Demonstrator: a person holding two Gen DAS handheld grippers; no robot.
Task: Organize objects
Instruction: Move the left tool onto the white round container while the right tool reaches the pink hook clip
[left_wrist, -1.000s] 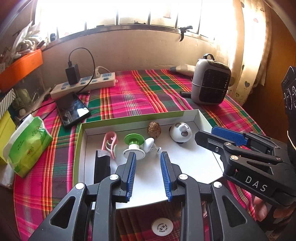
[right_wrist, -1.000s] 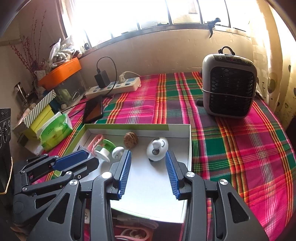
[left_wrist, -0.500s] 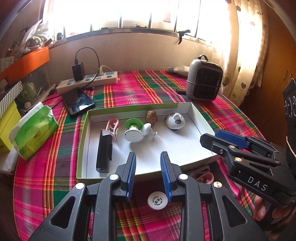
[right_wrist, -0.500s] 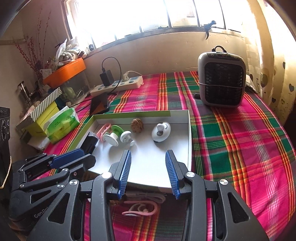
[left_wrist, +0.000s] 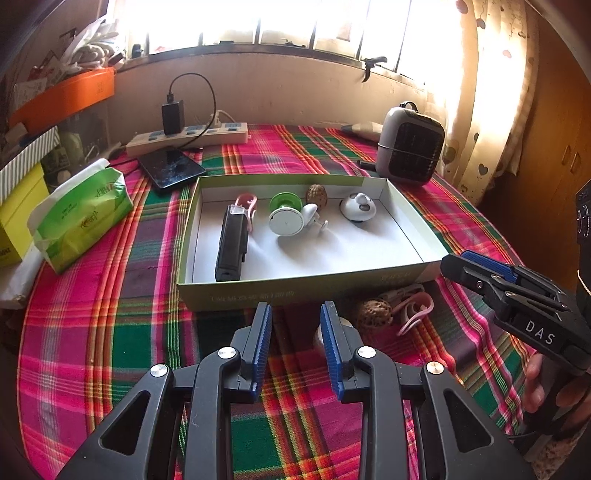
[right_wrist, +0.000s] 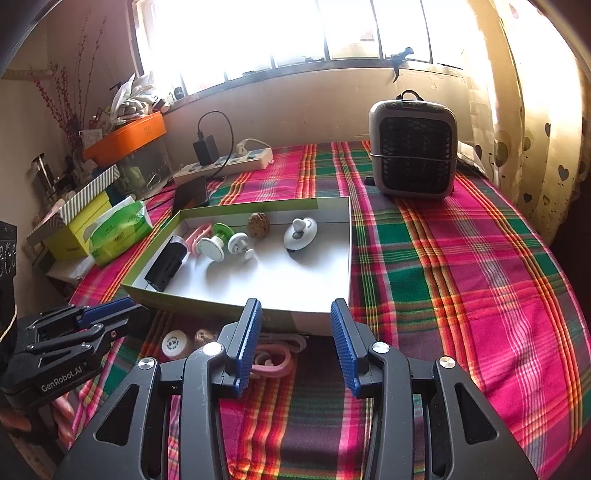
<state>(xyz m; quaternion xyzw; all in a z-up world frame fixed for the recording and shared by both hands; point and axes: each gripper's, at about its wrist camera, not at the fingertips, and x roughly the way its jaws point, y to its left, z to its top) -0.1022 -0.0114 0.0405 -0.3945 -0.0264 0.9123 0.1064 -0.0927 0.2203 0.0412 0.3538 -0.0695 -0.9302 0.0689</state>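
Sorting into the box (left_wrist: 295, 295) is judged to be under way, between picks. Both the left gripper (left_wrist: 295, 332) and the right gripper (right_wrist: 295, 339) are held released, with nothing between the fingers. Loose things lie just ahead of the fingertips, short of the box wall: a walnut (left_wrist: 373, 312), a pink clip (right_wrist: 271, 360) and a white cap (right_wrist: 171, 343). Next, one of these is likely to be straddled, gripped and lifted over the wall, clear of the things already inside.
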